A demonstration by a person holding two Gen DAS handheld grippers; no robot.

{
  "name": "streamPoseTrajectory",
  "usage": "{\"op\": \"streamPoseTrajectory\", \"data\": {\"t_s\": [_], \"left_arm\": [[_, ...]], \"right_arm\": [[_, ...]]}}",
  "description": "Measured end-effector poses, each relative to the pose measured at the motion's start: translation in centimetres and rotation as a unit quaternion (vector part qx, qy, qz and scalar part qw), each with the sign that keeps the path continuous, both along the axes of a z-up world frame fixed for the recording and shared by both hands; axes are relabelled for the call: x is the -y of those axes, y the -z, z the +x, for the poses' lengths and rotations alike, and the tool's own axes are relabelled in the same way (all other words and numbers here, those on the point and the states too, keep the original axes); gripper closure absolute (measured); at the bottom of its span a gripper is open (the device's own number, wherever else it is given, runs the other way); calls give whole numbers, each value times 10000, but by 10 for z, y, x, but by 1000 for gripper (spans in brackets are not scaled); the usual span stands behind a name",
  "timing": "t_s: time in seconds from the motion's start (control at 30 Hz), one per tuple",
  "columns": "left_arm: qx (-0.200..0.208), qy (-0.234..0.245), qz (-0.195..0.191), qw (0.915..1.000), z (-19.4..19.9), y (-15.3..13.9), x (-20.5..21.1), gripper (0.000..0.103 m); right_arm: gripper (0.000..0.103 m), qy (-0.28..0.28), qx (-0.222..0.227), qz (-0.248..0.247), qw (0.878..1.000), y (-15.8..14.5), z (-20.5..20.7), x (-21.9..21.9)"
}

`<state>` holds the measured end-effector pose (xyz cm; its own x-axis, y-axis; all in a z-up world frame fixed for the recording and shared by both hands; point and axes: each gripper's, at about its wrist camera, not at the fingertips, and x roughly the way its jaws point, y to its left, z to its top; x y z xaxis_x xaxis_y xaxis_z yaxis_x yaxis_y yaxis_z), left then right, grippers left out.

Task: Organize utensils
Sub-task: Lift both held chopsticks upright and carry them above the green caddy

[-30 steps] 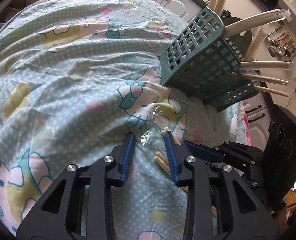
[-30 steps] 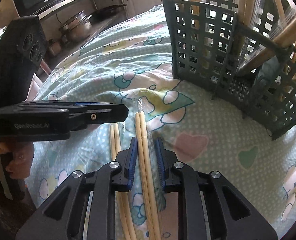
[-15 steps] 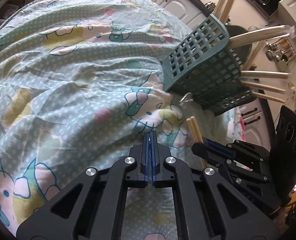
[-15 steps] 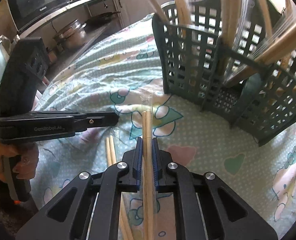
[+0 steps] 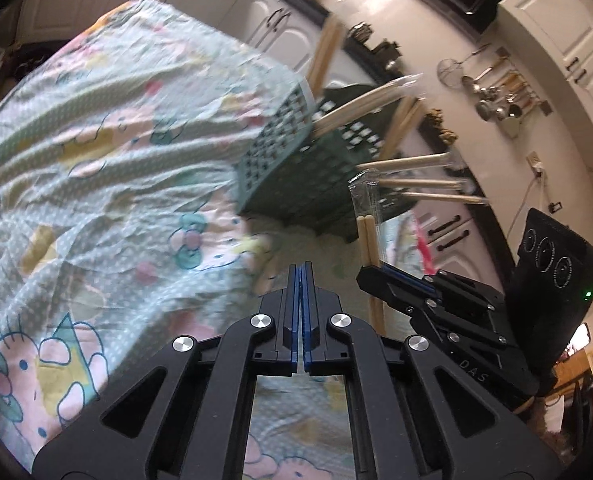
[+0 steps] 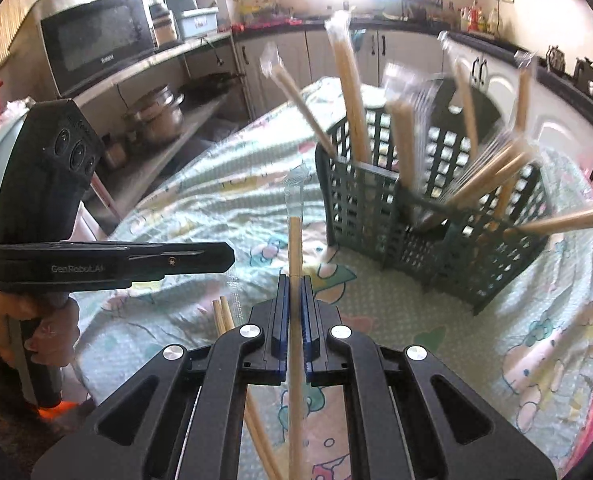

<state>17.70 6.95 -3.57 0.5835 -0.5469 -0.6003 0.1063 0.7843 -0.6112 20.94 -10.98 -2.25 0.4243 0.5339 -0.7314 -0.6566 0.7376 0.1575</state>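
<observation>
Most of the sorting looks done: the dark green plastic lattice basket [image 6: 428, 216], right of centre in the right wrist view, already bristles with pale wooden chopstick pairs in clear crinkly sleeves [image 6: 348, 80], leaning out at all angles. The right hand-held gripper [image 6: 295, 280] is clamped on one more sleeved pair of smooth wooden chopsticks [image 6: 295, 240], held off the cloth at mid-frame and pointing toward the basket. The left hand-held gripper [image 5: 301, 270] has its blue ribbed pads pressed together with nothing visible between them. Another bare-looking pair of chopsticks [image 6: 222, 314] lies on the rumpled pastel cartoon-print cloth [image 6: 200, 208] over the worktop, lower left of centre, so at least two placements remain.
</observation>
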Motion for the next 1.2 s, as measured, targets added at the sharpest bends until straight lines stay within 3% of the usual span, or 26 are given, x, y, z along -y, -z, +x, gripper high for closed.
{"op": "streamPoseTrajectory", "data": {"t_s": [0.67, 0.93, 1.2], "left_arm": [[1191, 590, 94, 9911, -11, -107, 50, 103], [1629, 599, 251, 9845, -4, -150, 53, 103], [1984, 657, 383, 9772, 1, -185, 58, 103]], "right_arm": [[97, 626, 1137, 866, 9878, -79, -21, 60], [97, 980, 1903, 1210, 9693, -109, -20, 82], [97, 1175, 2370, 1253, 9562, -132, -7, 89]]}}
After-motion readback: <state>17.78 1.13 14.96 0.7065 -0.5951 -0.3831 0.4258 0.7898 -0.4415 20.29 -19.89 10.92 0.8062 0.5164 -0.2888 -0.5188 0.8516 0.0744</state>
